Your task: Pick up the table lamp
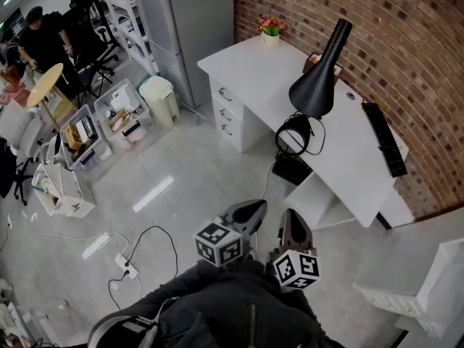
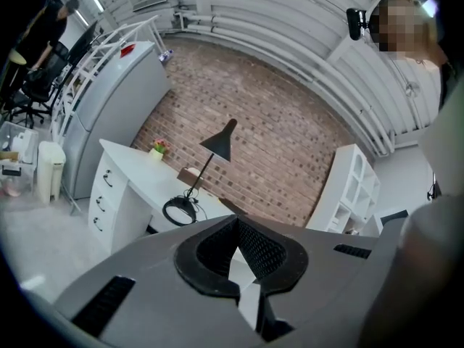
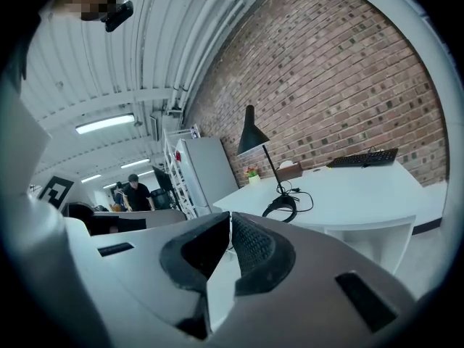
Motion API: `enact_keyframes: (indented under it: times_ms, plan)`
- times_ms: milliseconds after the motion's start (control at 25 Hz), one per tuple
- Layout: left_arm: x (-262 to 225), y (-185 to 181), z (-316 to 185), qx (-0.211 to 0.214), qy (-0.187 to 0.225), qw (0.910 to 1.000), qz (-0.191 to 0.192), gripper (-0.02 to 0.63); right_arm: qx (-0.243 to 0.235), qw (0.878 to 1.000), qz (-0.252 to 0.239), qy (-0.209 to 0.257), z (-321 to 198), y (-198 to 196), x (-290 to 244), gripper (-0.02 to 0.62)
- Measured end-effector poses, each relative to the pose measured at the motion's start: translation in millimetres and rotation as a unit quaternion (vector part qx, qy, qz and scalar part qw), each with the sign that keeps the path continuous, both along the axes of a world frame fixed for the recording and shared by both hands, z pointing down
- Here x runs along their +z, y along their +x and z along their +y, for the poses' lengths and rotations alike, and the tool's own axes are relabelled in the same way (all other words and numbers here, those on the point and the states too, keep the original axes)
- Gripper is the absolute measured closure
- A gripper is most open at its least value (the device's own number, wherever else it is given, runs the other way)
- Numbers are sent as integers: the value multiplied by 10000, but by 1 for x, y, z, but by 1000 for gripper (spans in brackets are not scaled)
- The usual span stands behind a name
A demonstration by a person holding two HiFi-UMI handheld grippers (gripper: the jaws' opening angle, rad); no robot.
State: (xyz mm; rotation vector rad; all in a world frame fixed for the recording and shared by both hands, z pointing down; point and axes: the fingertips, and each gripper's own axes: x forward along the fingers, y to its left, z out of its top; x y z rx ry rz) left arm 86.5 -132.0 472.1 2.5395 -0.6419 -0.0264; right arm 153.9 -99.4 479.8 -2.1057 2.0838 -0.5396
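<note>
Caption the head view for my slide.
Left gripper and right gripper, both shut, face a white desk bearing a black table lamp.

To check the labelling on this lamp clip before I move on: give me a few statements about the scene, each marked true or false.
1. The black table lamp stands on the white desk. True.
2. The left tool is shut on the lamp's stem. False: it is shut on nothing and is held over the floor, apart from the desk.
3. A keyboard lies on the desk near the brick wall. True.
4. The potted flowers stand on the floor. False: they stand on the desk's far corner.
5. The right tool has its jaws wide apart. False: they are together, with nothing between them.
</note>
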Motion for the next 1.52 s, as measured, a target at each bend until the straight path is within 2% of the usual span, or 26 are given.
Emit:
enact_keyframes:
  times_ms: [360, 800, 1040, 1320, 1520]
  plan:
    - [15, 23, -23, 81, -382, 9991, 157, 600, 33, 10000, 47, 44, -23, 18, -1, 581]
    - [36, 9, -25, -93, -948, 9952, 214, 600, 171, 9998, -68, -97, -27, 28, 8, 581]
    - [36, 23, -34, 53, -1254, 9914, 373, 600, 147, 9999, 14, 47, -39, 43, -6, 581]
    - [36, 35, -57, 92, -1396, 9893, 425, 600, 270, 9995, 131, 101, -65, 71, -13, 581]
    - [33, 41, -92, 43, -1549, 9862, 581, 600, 244, 9990, 277, 251, -99, 92, -31, 580]
